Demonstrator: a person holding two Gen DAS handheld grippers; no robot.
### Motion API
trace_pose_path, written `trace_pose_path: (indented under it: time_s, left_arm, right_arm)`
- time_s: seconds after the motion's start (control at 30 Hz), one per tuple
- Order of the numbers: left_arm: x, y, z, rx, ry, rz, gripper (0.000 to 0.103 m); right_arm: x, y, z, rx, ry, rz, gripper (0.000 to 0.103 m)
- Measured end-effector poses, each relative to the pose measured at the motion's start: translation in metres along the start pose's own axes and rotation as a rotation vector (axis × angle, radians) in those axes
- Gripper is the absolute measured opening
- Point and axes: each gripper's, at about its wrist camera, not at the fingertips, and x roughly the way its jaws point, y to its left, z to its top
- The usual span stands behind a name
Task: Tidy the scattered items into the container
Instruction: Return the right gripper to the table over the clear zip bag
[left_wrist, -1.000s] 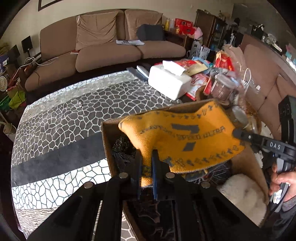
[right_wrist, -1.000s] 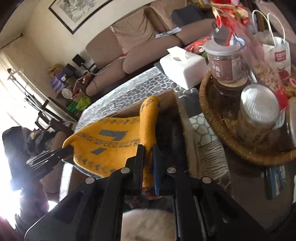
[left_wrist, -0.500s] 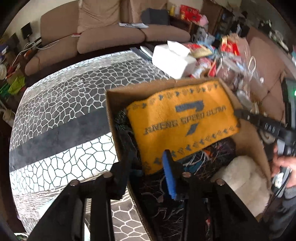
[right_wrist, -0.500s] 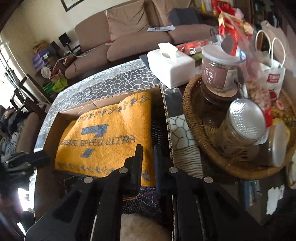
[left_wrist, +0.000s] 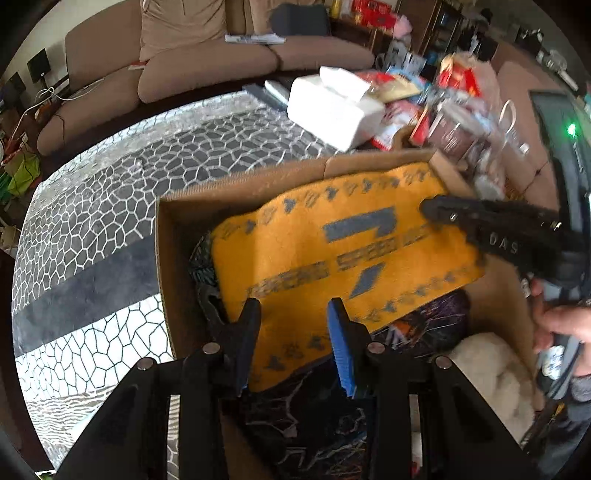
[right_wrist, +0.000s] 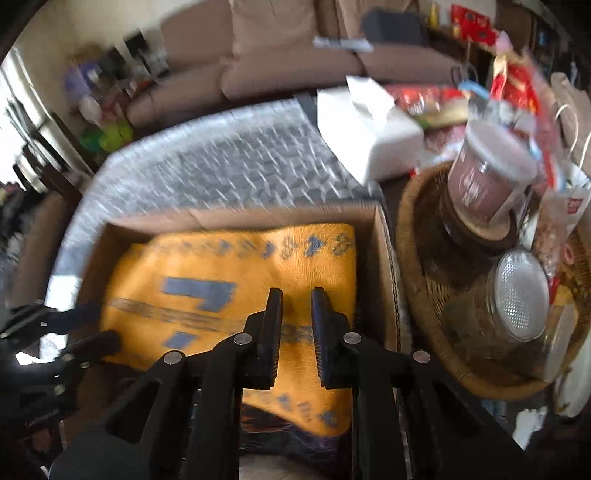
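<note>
Hanging apart over the box, both pairs of jaws grip nothing. The left gripper (left_wrist: 293, 314) is spread wide above the near edge of the towel (left_wrist: 332, 251), and no cloth lies between its fingers. The right gripper (right_wrist: 297, 306) stands only a little way parted above the towel's (right_wrist: 229, 288) right half, likewise holding nothing. In the left wrist view the right gripper (left_wrist: 428, 210) reaches in from the right, its tip over the far right corner of the cloth.

Spread flat across the box (left_wrist: 162, 258), the orange towel covers darker patterned fabric and lies beside a white fluffy item (left_wrist: 495, 373) in the near right corner. Laid out this way it probably sits low and leaves room above. It seems safely put away; both tools are free for the next item.

Left of the box, the desk (left_wrist: 92, 229) shows a patterned cover. Just right of the box is a wicker basket (right_wrist: 413, 236) of jars, set close against the cardboard wall, so any sideways swing of the right gripper risks knocking them. A white tissue box (right_wrist: 369, 133) stands beyond the far right corner.
</note>
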Motion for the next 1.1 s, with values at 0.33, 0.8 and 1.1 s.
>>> trace_pose_path:
  time_s: [0.33,0.8,1.1]
  left_arm:
    - [-0.013,0.014,-0.006,-0.014,-0.024,0.006,0.038]
    - [-0.133,0.161,-0.163,-0.246,-0.180,0.058,0.066]
    - [-0.084,0.286,-0.283,-0.587,-0.060,0.168,0.066]
  right_arm:
    - [-0.019,0.007,-0.002,-0.022,-0.021,-0.013,0.018]
    - [-0.125,0.163,-0.084,-0.192,-0.227,0.393,0.037]
    - [-0.059,0.329,-0.170,-0.415,-0.144,0.358,0.040]
